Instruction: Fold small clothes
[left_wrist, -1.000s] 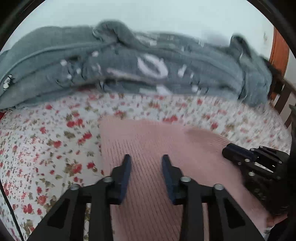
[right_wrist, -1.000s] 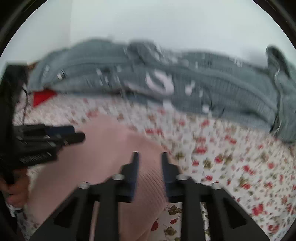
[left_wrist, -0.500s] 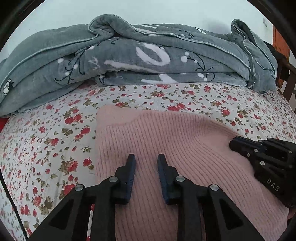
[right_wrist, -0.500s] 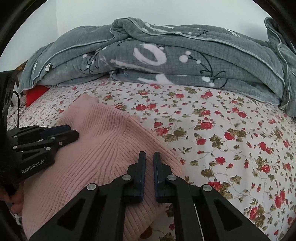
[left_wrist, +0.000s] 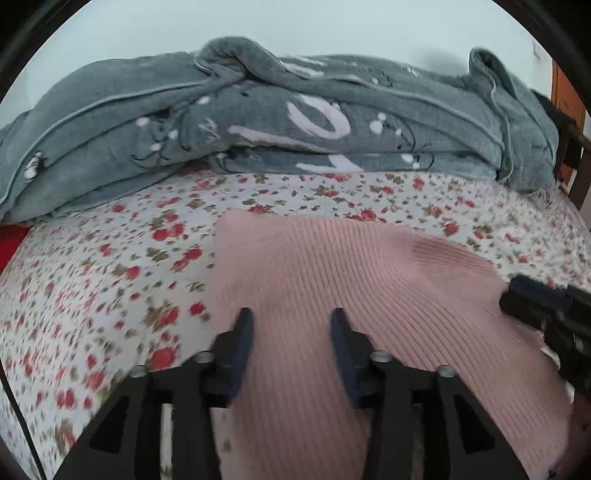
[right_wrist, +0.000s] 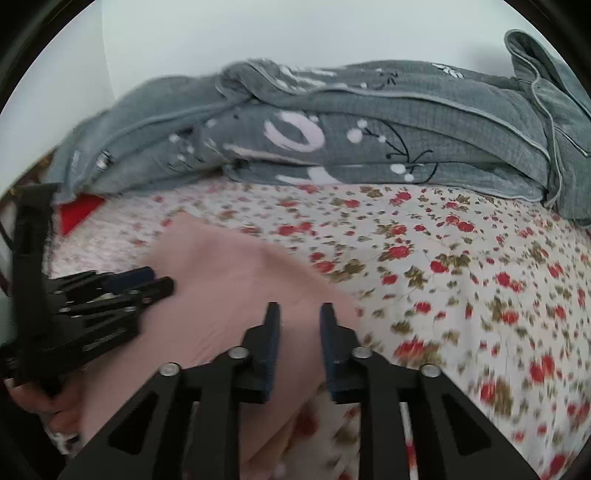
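Pink ribbed knit garment is spread flat on a bed sheet printed with red flowers, directly beneath and ahead of both grippers. The left gripper is seen with its jaws opening, nothing pinched between them. The right gripper is likewise opening above the garment's right edge, empty. A crumpled grey quilted blanket is heaped beyond them.

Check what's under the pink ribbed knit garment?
The pink ribbed knit garment lies flat on the white sheet with red flowers, which shows around its left, far and right edges. Whatever sits beneath its middle is covered and cannot be seen.
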